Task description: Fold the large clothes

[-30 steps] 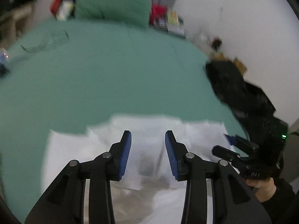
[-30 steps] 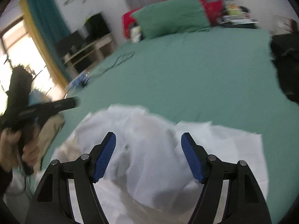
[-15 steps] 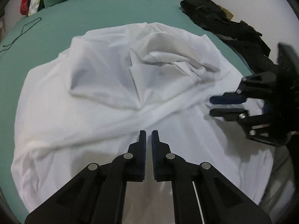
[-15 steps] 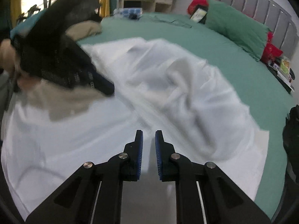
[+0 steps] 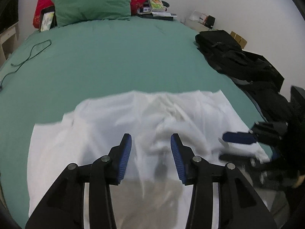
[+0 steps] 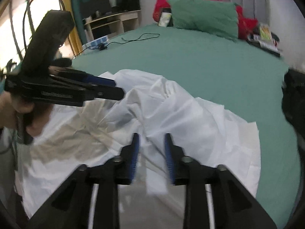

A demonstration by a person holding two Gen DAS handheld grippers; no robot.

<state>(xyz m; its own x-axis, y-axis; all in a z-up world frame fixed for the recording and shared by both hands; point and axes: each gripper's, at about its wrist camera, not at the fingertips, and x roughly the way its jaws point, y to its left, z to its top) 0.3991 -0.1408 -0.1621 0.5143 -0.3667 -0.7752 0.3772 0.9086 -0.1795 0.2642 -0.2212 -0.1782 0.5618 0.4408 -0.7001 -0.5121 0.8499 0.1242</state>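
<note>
Currently the white garment (image 5: pixel 133 126) lies crumpled on the green bed (image 5: pixel 114 61), thin, soft, creased fabric bunched in ridges. Left gripper (image 5: pixel 151 143) hovers over it, jaws opening, roughly half apart, nothing pinched. Right gripper (image 6: pixel 152 143) likewise opening, a raised fold between its blue ribbed fingers (image 6: pixel 135 152), not clamped.

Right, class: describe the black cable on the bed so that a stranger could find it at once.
Start at the green bed and go toward the green pillow at its head. The black cable lies loose on the sheet near the left edge, looped at one end. It is the only thin dark line there, well apart from the white garment.
</note>
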